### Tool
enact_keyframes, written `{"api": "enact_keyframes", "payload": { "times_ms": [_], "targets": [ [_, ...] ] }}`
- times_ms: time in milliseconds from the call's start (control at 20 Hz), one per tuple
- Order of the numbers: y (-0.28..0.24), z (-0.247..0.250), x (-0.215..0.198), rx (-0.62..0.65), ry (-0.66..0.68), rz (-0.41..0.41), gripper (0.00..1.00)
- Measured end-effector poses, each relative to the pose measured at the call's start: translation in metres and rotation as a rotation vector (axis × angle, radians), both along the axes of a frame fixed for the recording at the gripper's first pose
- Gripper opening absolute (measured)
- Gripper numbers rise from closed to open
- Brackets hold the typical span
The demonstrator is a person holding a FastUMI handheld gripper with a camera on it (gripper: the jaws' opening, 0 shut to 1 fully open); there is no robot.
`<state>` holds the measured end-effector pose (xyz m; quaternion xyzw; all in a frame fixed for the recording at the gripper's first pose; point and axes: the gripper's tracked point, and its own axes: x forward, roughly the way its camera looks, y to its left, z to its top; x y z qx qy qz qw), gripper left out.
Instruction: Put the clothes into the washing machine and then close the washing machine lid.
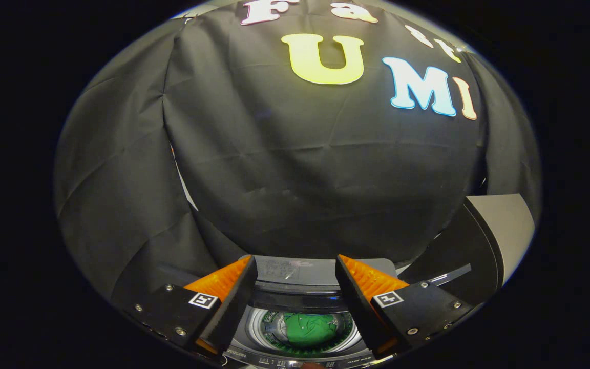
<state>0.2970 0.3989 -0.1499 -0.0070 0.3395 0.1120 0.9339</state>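
Observation:
A green garment [309, 329] lies bunched at the bottom of the round drum of a top-loading washing machine [295, 274], seen from above between the fingers. The machine's lid [484, 241] stands raised to the right of the opening, dark on its inner side and pale grey on its outer face. My gripper [296, 264] hangs above the opening with its fingers wide apart and nothing between them. The green cloth is well below the fingertips, untouched.
Black cloth wall [295, 169] hangs close behind the machine and wraps round both sides. The machine's control strip [300, 361] runs along its near edge, below the drum opening.

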Motion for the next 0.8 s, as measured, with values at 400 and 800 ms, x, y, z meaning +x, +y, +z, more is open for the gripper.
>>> {"api": "enact_keyframes", "payload": {
  "times_ms": [400, 800],
  "targets": [
    [-0.004, -0.022, -0.036, 0.021, 0.003, 0.021, 0.94],
    [-0.019, -0.083, -0.079, -0.017, 0.067, 0.030, 0.94]
  ]
}}
